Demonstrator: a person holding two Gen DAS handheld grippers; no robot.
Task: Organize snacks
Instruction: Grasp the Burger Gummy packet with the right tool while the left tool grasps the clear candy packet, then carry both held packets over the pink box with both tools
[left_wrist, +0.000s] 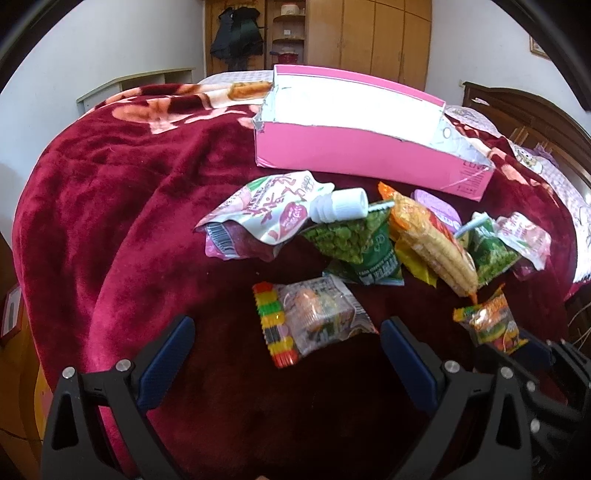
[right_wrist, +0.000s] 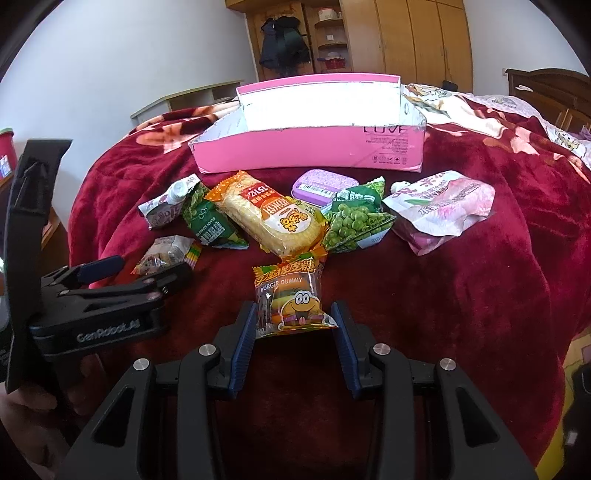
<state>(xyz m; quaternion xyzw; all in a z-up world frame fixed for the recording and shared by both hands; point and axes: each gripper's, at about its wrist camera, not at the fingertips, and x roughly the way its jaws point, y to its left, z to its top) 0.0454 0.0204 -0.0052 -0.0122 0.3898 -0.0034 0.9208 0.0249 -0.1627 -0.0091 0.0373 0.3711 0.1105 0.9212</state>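
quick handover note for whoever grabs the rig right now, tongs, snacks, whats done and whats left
Right tongs: closed on the burger gummy pack, which sits on the red blanket.
Left tongs: open, straddling the clear candy pack, not gripping.
Pink box: behind the snacks, nothing visible inside.
In front of it: two pea bags, wafer pack, purple tin, two spout pouches.
Done: nothing boxed. Left: every snack.

Two spout pouches (right_wrist: 441, 210), two pea packets (right_wrist: 354, 225), one tin (right_wrist: 325, 184), one pink box (right_wrist: 314, 147)
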